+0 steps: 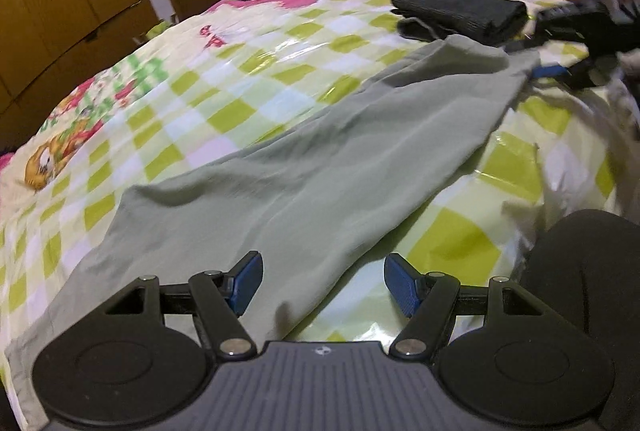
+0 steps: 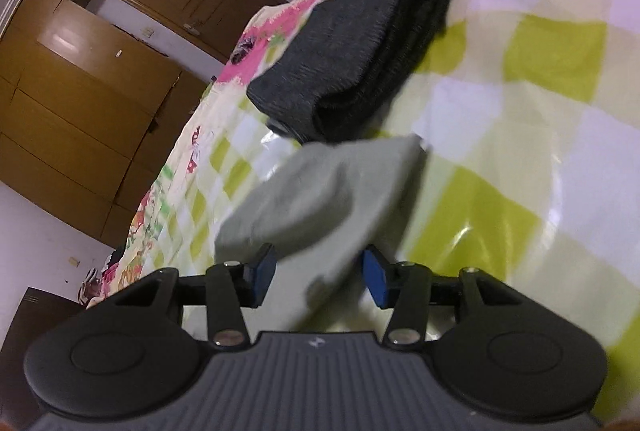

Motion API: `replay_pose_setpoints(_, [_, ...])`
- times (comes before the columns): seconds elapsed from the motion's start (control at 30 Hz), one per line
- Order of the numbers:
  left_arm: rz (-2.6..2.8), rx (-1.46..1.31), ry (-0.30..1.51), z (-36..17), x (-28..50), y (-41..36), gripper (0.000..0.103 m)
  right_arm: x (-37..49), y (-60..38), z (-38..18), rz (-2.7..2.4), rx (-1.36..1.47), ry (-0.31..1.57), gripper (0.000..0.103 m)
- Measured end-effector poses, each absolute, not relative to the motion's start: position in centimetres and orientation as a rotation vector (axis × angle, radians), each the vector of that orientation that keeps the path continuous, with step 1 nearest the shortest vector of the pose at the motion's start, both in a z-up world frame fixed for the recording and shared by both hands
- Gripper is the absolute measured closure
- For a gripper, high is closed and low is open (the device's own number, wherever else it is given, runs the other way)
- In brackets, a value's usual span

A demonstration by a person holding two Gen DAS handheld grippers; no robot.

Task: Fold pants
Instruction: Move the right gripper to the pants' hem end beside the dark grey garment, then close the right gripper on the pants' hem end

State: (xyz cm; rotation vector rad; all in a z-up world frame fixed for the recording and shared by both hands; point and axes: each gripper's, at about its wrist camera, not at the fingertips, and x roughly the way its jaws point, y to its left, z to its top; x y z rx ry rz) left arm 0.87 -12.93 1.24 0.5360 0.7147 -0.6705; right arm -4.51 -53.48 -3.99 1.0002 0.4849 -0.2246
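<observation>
1. Bedroom scene: a bed covered by a glossy quilt of lime-green and white checks with pink flower patches (image 1: 248, 71), wooden wardrobes along the back wall.
2. Nearest me, my left gripper (image 1: 323, 285) hovers with its blue pads apart and nothing pinched; the wide end of the pale sage-green cloth pants (image 1: 320, 159) lies just under and ahead of it.
3. The pants run long and narrow, slanting away from my left gripper toward the upper right.
4. At that far end sits my right gripper (image 2: 318, 277), jaws apart, with the narrow end (image 2: 320, 187) between the pads but, as far as I can judge through blur, not clamped.
5. Just beyond lies a folded dark-grey knit garment (image 2: 352, 51).
6. So each hand has its own end; I judge the fold goes along that slanted line.
</observation>
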Motion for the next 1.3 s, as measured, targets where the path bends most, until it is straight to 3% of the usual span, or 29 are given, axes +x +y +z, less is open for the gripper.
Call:
replay_pose_setpoints(0.07, [-0.678,0.539,0.717,1.3,0.8,-13.3,0.023,-3.4,-53.9,-3.9,-0.212,1.012,0.485,0.053])
replay_pose_setpoints(0.2, [-0.685,0.544,0.724,1.2,0.6,-13.8,0.023,-1.3,-53.9,-3.8,-0.198,0.993,0.559,0.038])
replay_pose_setpoints(0.37, [-0.703,0.544,0.716,1.4,0.2,-14.1,0.023,-0.8,-53.9,-4.9,-0.170,1.058,0.527,0.038])
replay_pose_setpoints(0.4, [-0.705,0.545,0.715,1.4,0.2,-14.2,0.023,-0.7,-54.1,-5.5,-0.158,1.093,0.512,0.048])
replay_pose_setpoints(0.43, [-0.706,0.547,0.713,1.4,0.1,-14.3,0.023,-0.5,-54.2,-6.1,-0.154,1.130,0.505,0.074])
replay_pose_setpoints(0.5, [-0.708,0.554,0.707,1.6,0.0,-14.5,0.023,0.0,-54.4,-7.4,-0.155,1.227,0.517,0.097])
replay_pose_setpoints(0.63, [-0.722,0.553,0.678,2.4,-0.2,-14.8,0.023,-2.0,-55.0,-4.4,-0.138,1.224,0.368,0.099])
replay_pose_setpoints(0.77, [-0.744,0.542,0.673,2.2,0.1,-15.5,0.023,-5.4,-55.7,0.6,-0.150,1.093,0.219,0.099])
replay_pose_setpoints(0.8, [-0.750,0.538,0.676,2.0,0.1,-15.7,0.023,-5.6,-55.8,0.8,-0.151,1.068,0.233,0.095])
replay_pose_setpoints(0.97, [-0.789,0.545,0.677,1.4,-0.7,-16.4,0.023,-5.2,-55.0,-3.1,-0.184,1.080,0.437,0.094])
replay_pose_setpoints(1.13, [-0.788,0.570,0.685,1.2,-0.9,-16.1,0.023,-5.2,-54.7,-5.6,-0.216,1.139,0.452,0.073])
replay_pose_setpoints(1.3, [-0.793,0.554,0.682,1.5,-0.4,-16.7,0.023,-4.7,-55.5,-6.3,-0.203,1.196,0.462,0.071])
